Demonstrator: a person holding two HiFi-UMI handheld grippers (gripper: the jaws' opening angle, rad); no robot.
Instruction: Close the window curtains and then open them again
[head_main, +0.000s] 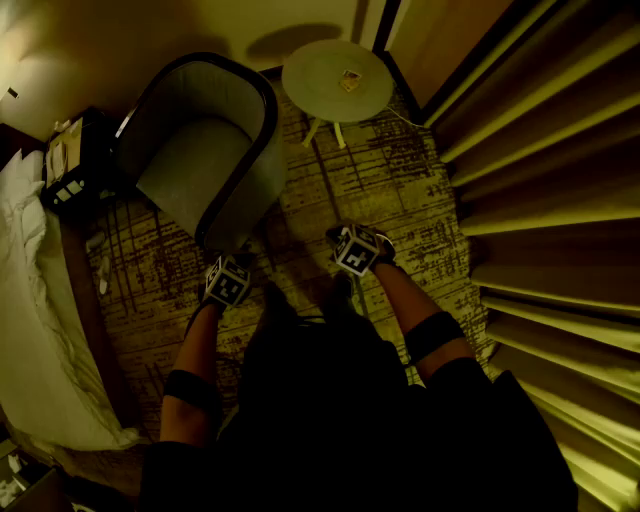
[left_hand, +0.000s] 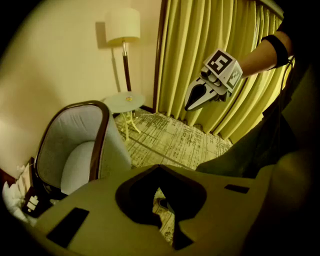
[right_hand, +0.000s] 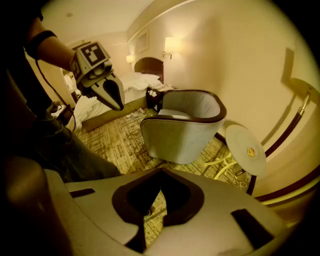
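Yellow pleated curtains (head_main: 545, 210) hang down the right side of the head view and fill the back of the left gripper view (left_hand: 210, 50); no window glass shows. Both grippers are held in front of the person, above the patterned carpet and apart from the curtains. My left gripper (head_main: 228, 282) is shut with nothing between its jaws, as the left gripper view (left_hand: 159, 169) shows. My right gripper (head_main: 357, 249) is nearer the curtains, also shut and empty (right_hand: 161, 172). Each gripper shows in the other's view, the right one (left_hand: 194, 102) and the left one (right_hand: 118, 102), jaws together.
A grey armchair (head_main: 205, 150) with a dark rim stands just ahead on the left. A round side table (head_main: 337, 80) with a small item on it sits beyond, beside a floor lamp (left_hand: 123, 30). A bed (head_main: 30, 300) and a dark nightstand (head_main: 75, 160) are at the left.
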